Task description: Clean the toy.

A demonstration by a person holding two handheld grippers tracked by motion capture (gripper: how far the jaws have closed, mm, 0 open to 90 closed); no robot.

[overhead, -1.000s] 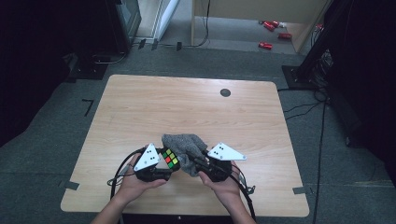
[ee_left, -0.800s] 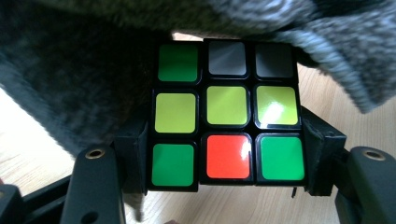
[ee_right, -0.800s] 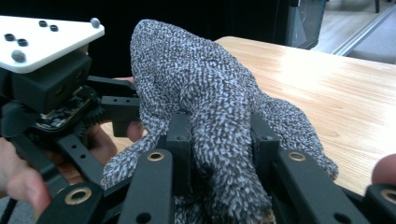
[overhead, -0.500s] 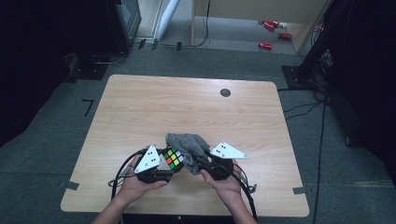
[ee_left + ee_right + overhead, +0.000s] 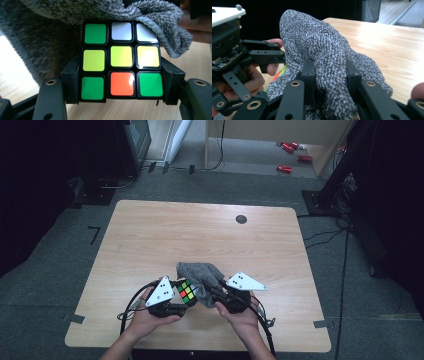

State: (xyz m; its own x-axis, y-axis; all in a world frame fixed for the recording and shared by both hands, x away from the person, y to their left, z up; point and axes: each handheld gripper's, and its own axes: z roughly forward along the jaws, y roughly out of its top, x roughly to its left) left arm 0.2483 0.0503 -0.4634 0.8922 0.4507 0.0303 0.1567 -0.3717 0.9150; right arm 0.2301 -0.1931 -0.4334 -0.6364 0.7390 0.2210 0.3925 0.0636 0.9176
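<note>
Grey cloth (image 5: 201,276) pinched by right gripper (image 5: 223,296), draped lower centre for wiping | left gripper (image 5: 176,301) clamps cube (image 5: 186,291) steady.

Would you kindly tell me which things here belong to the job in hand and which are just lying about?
In use:
cube, gripped by left claw
cloth, gripped by right claw

Lying about:
red things on the floor
black disc on the table
</note>
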